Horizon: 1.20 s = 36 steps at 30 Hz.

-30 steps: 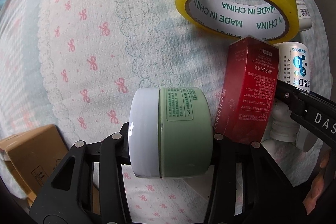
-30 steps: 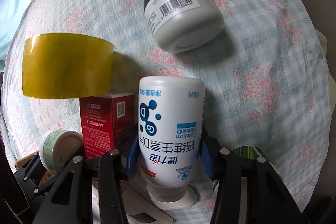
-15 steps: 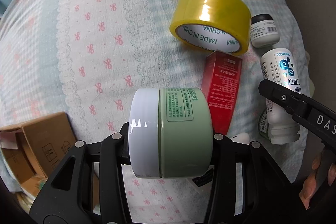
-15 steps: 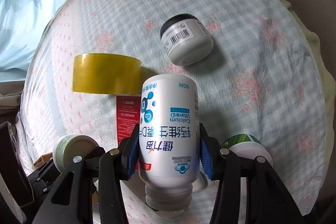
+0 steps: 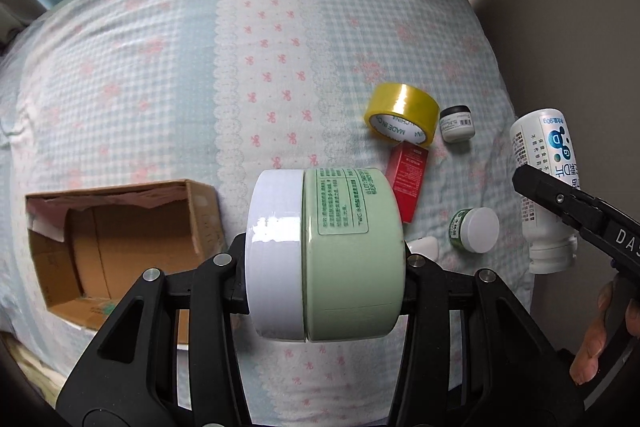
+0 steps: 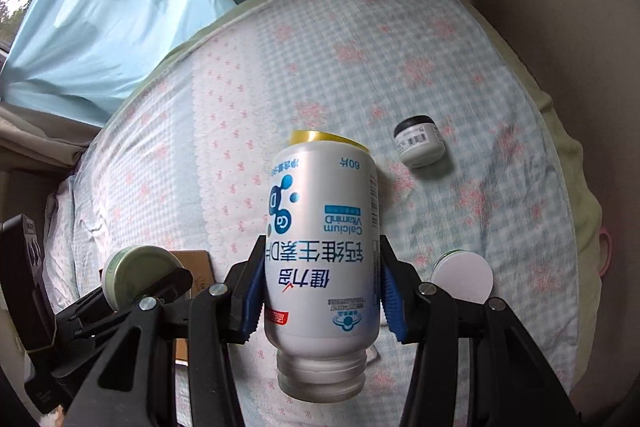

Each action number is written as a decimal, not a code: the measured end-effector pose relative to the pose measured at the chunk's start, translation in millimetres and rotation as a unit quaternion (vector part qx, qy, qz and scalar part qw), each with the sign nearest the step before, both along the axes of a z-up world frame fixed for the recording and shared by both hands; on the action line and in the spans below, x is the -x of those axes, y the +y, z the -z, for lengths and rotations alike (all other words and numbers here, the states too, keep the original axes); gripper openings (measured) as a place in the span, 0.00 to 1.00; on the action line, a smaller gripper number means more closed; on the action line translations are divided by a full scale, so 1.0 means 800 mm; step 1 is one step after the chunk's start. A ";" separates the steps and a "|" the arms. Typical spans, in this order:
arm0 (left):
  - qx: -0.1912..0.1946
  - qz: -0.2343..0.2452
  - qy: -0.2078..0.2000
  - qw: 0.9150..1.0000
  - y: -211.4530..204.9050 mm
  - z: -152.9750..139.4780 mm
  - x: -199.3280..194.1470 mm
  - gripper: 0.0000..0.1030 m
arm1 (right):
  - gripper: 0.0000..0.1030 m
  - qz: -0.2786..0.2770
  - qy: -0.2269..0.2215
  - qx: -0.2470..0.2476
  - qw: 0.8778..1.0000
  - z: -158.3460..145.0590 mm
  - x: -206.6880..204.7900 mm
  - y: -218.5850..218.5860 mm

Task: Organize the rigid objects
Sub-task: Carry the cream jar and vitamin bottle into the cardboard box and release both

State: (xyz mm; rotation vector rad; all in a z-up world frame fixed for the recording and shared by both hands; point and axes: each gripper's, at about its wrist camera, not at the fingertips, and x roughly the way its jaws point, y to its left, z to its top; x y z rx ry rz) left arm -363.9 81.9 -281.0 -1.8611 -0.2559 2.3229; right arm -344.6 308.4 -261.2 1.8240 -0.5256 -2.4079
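Between right tongs (image 6: 320,291) | white bottle (image 6: 322,247) | cap toward camera

In the right wrist view the white supplement bottle (image 6: 322,259) hides all but the top rim of the yellow tape roll (image 6: 320,137). The green jar (image 5: 352,255) covers the red box's (image 5: 408,179) lower left corner. The labels' small print is unreadable.
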 end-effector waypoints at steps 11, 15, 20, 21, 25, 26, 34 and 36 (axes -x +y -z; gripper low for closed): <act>0.036 -0.031 0.032 0.998 -0.207 -0.043 -0.079 0.39 | 0.44 -0.076 0.039 0.033 0.996 -0.068 -0.056 -0.165; 0.036 -0.021 0.031 0.999 -0.275 -0.036 -0.099 0.39 | 0.44 -0.083 0.029 0.045 0.995 -0.070 -0.069 -0.239; 0.050 0.011 0.027 0.998 -0.341 -0.014 -0.111 0.39 | 0.44 -0.077 0.010 0.054 0.996 -0.057 -0.074 -0.320; 0.053 0.019 0.024 0.998 -0.351 -0.008 -0.111 0.39 | 0.44 -0.073 0.006 0.059 0.996 -0.052 -0.075 -0.335; 0.068 0.046 0.008 0.997 -0.379 0.030 -0.111 0.39 | 0.44 -0.065 -0.011 0.067 0.996 -0.025 -0.072 -0.383; 0.066 0.048 0.006 0.997 -0.385 0.041 -0.109 0.39 | 0.44 -0.065 -0.015 0.066 0.996 -0.016 -0.070 -0.392; 0.033 0.056 -0.027 0.998 -0.392 0.131 -0.086 0.39 | 0.44 -0.108 -0.060 0.008 0.992 0.088 -0.045 -0.448; 0.028 0.060 -0.037 0.997 -0.390 0.153 -0.081 0.39 | 0.44 -0.126 -0.071 -0.012 0.989 0.115 -0.038 -0.455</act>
